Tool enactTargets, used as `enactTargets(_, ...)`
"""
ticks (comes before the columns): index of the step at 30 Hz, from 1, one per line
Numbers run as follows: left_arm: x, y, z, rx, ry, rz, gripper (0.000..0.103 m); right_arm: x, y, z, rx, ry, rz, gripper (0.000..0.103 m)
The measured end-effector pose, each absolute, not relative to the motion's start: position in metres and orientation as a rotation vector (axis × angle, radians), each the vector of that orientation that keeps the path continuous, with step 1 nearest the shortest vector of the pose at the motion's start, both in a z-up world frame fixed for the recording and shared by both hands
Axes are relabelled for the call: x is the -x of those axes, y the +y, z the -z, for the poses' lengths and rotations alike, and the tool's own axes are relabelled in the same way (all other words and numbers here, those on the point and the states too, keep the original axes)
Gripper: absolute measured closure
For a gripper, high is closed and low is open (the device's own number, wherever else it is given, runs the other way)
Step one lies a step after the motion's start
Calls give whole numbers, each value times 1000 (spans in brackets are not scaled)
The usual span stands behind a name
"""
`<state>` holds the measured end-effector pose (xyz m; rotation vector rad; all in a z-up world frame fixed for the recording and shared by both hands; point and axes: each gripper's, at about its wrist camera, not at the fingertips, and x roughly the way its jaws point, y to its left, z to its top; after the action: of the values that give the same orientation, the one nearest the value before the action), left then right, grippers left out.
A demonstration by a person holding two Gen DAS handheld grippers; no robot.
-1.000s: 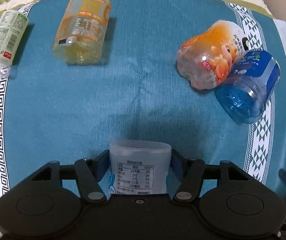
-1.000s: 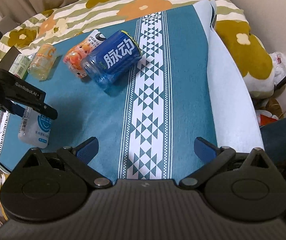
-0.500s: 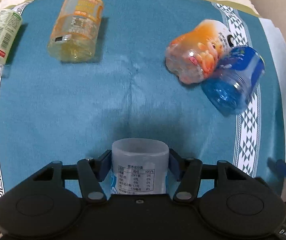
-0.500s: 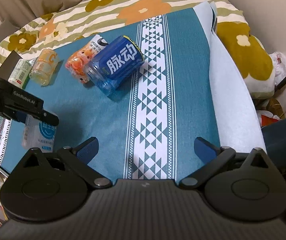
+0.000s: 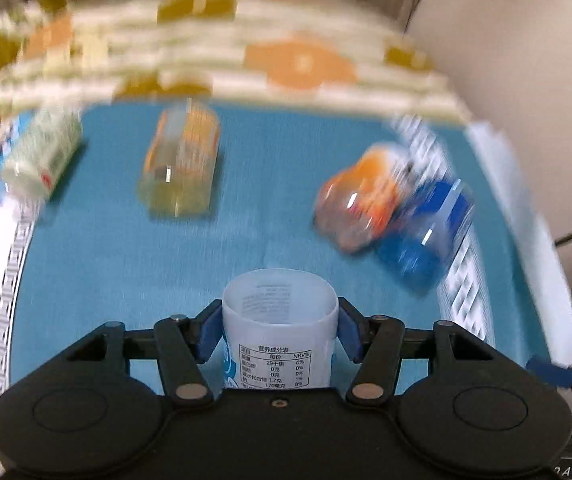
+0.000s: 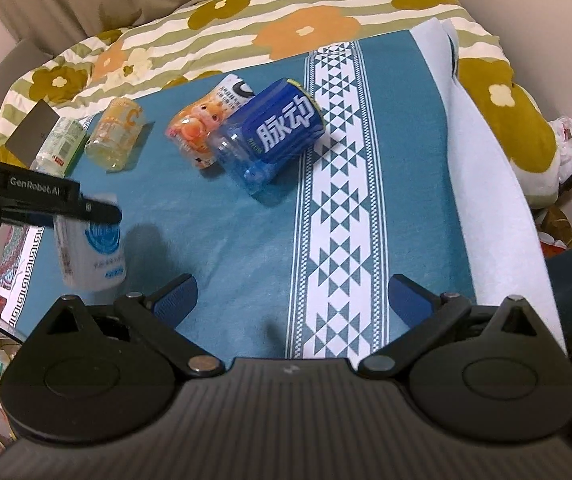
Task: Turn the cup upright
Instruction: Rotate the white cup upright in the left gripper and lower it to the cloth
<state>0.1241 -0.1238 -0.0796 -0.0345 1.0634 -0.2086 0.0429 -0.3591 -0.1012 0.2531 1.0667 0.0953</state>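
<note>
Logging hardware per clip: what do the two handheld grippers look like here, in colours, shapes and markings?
Both are matte black, with two round lobes at the base and hinged linkage bars with silver pivots. The left gripper and right gripper carry blue textured finger pads. Seen from the right wrist camera, the left gripper's side reads "GenRobot.AI" in white. A bare hand shows at that view's left edge; no sleeve is visible.

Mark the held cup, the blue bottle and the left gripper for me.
cup (image 5: 281, 344): left wrist view, on its printed side label.
blue bottle (image 6: 281, 132): right wrist view, on its blue label.
left gripper (image 5: 279, 330): left wrist view, midway between its fingertips, on the cup.
</note>
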Motion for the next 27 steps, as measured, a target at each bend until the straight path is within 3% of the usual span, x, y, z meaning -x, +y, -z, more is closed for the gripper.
enactTargets(4,-99,-119,91,27,865,163,41,-39,-352,106,-221,1081,-99,0)
enactTargets(13,-68,-113,117,41,699,146,40,-33,-339,113,-130,1084,-96,0)
enactTargets(19,-60,-115,116,9,739,151,40,-31,-331,115,-120,1089,-116,0)
enactTargets(27,-72,-120,109,-36,920,155,37,-35,-323,114,-120,1098,-150,0)
